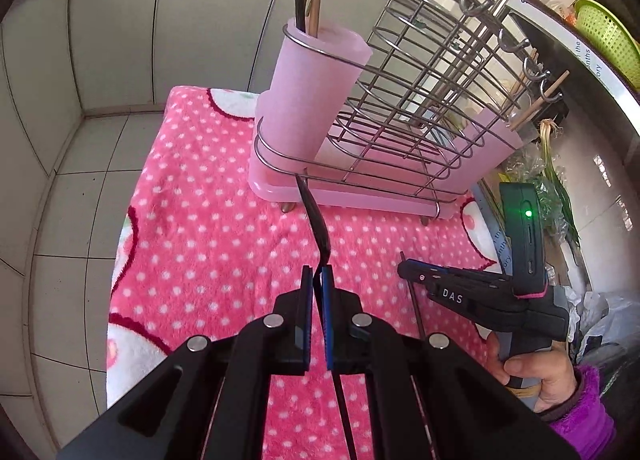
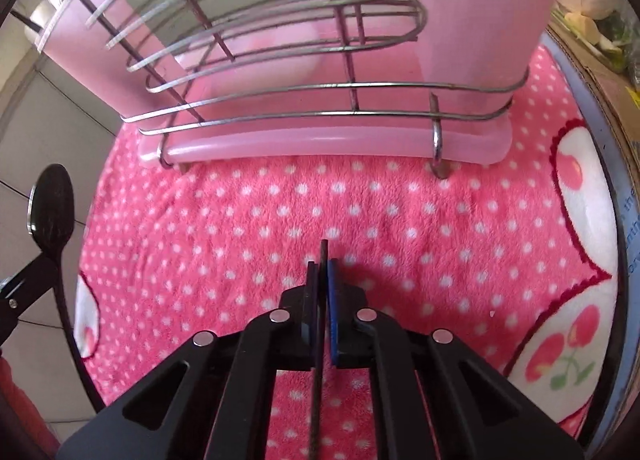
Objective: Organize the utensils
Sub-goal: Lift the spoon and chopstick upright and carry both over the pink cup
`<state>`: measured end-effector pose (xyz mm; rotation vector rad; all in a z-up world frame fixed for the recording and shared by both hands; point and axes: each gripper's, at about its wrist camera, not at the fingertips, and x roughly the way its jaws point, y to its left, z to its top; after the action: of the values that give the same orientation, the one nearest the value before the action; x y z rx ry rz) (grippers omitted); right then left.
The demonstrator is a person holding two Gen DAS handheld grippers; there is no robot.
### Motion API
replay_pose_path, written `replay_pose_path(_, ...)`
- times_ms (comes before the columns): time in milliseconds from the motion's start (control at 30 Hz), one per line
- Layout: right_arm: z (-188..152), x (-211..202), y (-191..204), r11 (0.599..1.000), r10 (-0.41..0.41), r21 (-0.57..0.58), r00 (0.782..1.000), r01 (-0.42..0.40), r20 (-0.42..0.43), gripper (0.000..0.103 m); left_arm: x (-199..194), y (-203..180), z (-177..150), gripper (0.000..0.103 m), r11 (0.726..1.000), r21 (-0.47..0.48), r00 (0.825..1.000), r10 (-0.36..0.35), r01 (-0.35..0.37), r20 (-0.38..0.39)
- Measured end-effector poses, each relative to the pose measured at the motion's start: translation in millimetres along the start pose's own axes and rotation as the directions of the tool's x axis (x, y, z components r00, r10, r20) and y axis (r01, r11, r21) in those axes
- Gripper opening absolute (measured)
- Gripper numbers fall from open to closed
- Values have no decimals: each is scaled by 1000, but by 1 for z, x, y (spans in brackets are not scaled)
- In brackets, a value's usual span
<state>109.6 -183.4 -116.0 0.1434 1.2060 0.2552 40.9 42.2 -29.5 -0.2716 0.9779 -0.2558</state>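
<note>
My left gripper (image 1: 317,278) is shut on a black spoon (image 1: 316,220), seen edge-on, its bowl end near the base of the pink and wire utensil rack (image 1: 360,164). The spoon's bowl also shows in the right wrist view (image 2: 52,200) at the left. My right gripper (image 2: 322,272) is shut on a thin black chopstick (image 2: 323,256) over the cloth, in front of the rack (image 2: 340,140); it also shows in the left wrist view (image 1: 404,270). The rack's pink cup (image 1: 316,88) holds a dark utensil and a wooden one.
A pink polka-dot cloth (image 1: 200,200) covers the table. White tiled wall and floor lie to the left. A green basket (image 1: 608,40) and green onions (image 1: 556,180) sit at the right. Metal hooks (image 1: 520,40) hang on a rail above the rack.
</note>
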Motion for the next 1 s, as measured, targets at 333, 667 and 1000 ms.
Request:
replay_pose_path(333,-30,-107,-27,995,99,-8,945,-102,312,4,-51,-11,13,4,1000,24,974,-17,12,227)
replay_pose_path(667,-14,-220,-45,991,118,-19,779,-135,616,4,-119,-36,43,4,998,58,864,-17,-14,502)
replay_pose_path(1000,29,-294,-50,994,100,-56,559,-95,823,4,-157,-60,88,4,994,57,729,31,-95,684)
